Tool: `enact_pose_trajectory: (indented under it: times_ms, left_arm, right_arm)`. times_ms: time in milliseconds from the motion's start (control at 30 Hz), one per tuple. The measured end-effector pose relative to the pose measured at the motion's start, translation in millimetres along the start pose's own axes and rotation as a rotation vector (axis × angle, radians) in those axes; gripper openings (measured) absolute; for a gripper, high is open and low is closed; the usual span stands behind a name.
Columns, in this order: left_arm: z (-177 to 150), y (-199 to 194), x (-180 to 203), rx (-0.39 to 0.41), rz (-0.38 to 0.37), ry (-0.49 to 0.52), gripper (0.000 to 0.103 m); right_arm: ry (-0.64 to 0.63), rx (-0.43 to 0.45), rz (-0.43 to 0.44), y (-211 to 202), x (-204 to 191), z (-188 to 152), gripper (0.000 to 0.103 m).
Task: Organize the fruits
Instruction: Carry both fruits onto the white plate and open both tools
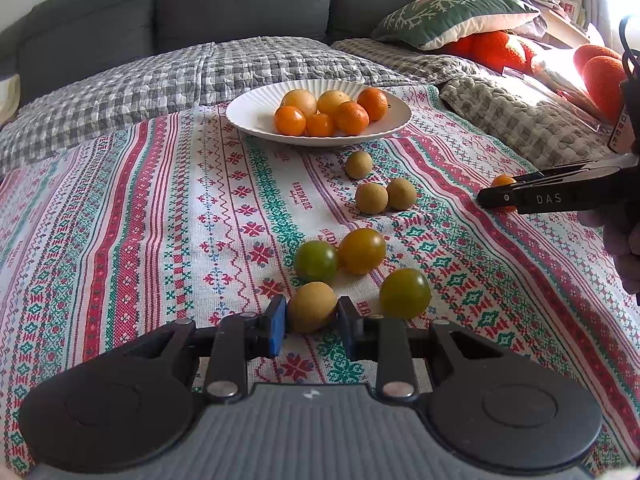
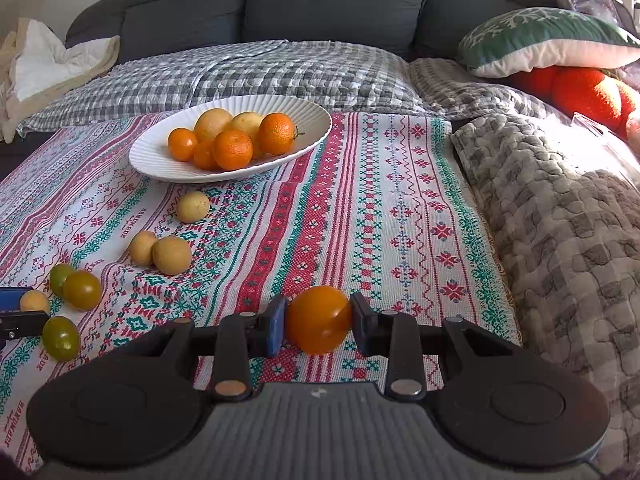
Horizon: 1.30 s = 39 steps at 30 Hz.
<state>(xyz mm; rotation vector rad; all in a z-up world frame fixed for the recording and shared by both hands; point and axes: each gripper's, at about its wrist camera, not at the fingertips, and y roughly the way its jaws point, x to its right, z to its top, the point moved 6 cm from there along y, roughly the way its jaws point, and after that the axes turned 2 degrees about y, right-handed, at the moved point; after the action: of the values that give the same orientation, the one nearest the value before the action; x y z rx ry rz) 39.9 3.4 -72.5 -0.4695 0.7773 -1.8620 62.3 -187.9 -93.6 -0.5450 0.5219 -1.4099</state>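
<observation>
My left gripper is clamped on a small tan fruit that sits on the patterned cloth, just in front of three green-orange tomatoes. My right gripper is closed on an orange tomato, also low over the cloth, with both pads touching its sides. Three more tan fruits lie between the tomatoes and the white plate, which holds a heap of orange and yellow fruits.
</observation>
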Motion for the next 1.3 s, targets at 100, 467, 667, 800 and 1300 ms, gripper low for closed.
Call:
enact_pose_trajectory:
  times_ms: [100,467,667,800,1300]
  left_arm:
    - [0.6,-0.9,-1.2,-0.003,0.002,-0.007,0.024]
    - [15.7,-6.9,0.6,0.014,-0.021,-0.030,0.024]
    - [31.3,-7.9,2.7,0.037,-0.037,-0.040,0.024]
    - [42.3,-6.3,4.4,0.048,-0.041,-0.048,0.024]
    - [93.2,17.5,-4.5,0.077,-0.024,-0.125,0.024]
  right_arm:
    - [-0.010,-0.005,0.022,-2.1,-6.3,0.3,0.030]
    - [-0.046,-0.008,0.100,-12.8,-33.3,6.9,0.030]
    - [-0.055,0.007,0.129,-16.5,-45.1,16.2,0.030]
    - [-0.053,0.023,0.141,-17.8,-49.9,25.9,0.030]
    - [0.014,0.088,0.128,-7.8,-45.5,70.8,0.030]
